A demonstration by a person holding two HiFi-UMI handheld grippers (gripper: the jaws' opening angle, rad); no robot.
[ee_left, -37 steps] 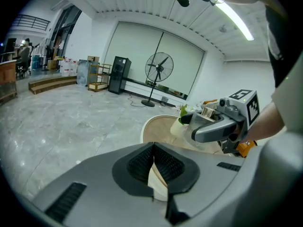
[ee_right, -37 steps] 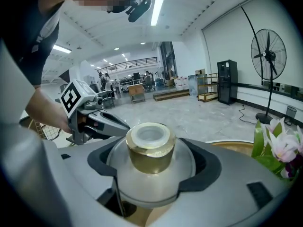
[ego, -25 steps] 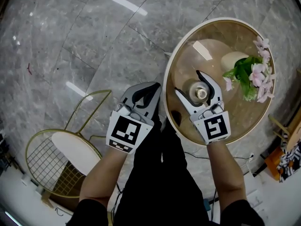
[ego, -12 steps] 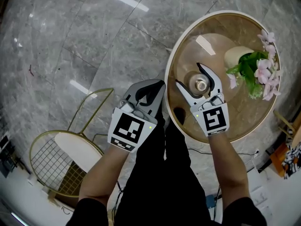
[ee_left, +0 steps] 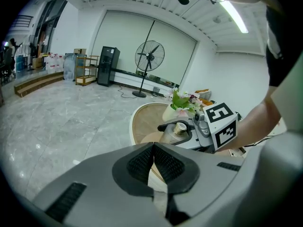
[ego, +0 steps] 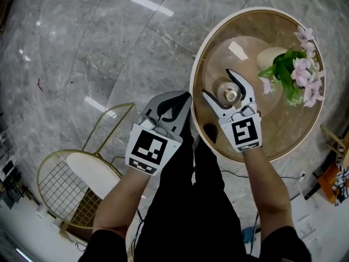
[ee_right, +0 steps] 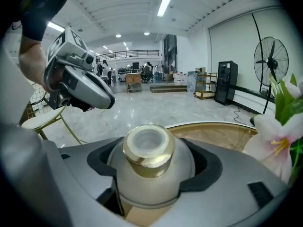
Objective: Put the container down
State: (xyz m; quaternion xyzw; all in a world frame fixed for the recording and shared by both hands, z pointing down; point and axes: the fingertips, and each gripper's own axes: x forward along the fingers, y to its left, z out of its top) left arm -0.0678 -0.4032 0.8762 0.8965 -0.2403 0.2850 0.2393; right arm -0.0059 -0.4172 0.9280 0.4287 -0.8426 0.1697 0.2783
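While your right gripper is clamped on the container, a rounded pale grey bottle with a gold-rimmed open neck, its two jaws wrap the bottle's shoulders from either side and the neck stands up between them. From the head view, the bottle sits over the near left part of a round table with an amber glass top and a pale rim; whether its base touches the glass cannot be told. At the far right of the table, well apart from the bottle, stands a cream vase holding pink flowers and green leaves. Your left gripper holds nothing: its ribbed dark pads are pressed together. It hangs just left of the table's rim, over your dark trousers and the grey marble floor. To your left on the floor is a gold wire chair with a white seat. A standing fan shows far across the room in the left gripper view
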